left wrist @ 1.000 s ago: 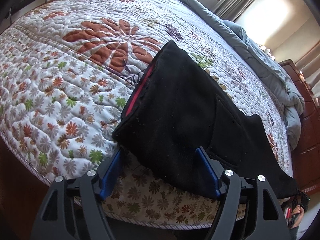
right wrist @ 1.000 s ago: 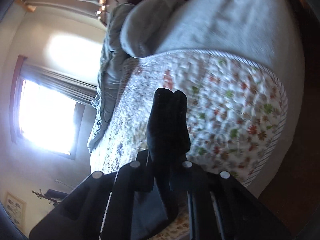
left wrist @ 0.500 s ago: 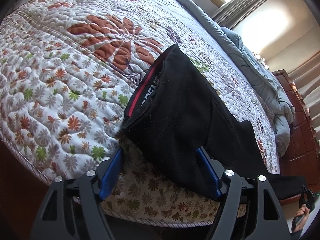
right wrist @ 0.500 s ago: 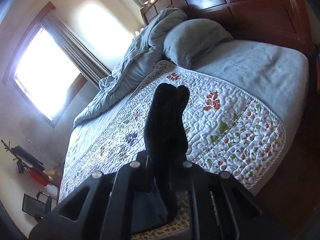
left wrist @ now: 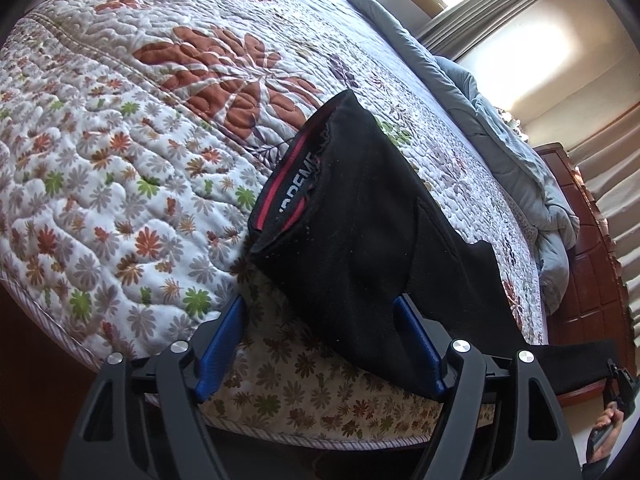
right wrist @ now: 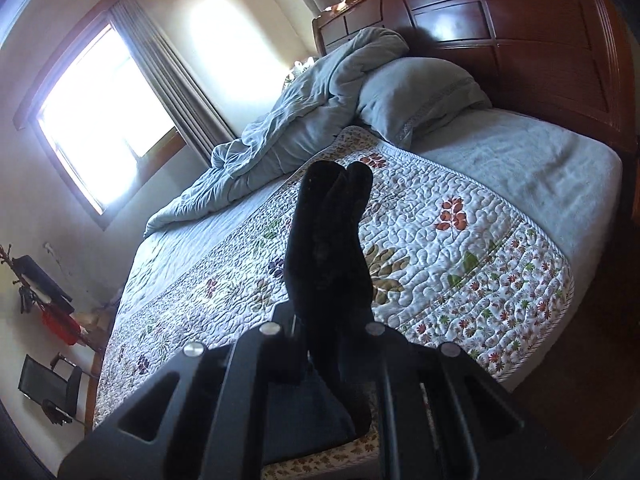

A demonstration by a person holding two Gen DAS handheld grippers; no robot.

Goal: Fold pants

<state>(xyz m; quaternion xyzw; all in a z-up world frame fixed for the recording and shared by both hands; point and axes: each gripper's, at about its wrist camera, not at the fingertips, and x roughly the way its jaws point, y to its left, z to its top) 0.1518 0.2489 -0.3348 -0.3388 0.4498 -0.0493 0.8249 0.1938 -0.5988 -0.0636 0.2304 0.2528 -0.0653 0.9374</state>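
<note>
My right gripper (right wrist: 332, 344) stays clamped on the black fabric pants' (left wrist: 360, 240) leg ends, now swung level. My left gripper (left wrist: 320, 340) hangs apart, so the waistband needs grabbing.

White lettering on the black fabric pants (left wrist: 360, 216) waistband is half hidden by a fold. Beyond the pants, the right gripper (left wrist: 618, 386) is cut off by the frame edge.

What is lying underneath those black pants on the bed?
Under the black pants lies the white floral quilt, spread over the bed. The patch of quilt directly beneath them is covered, so anything lying there cannot be seen.
</note>
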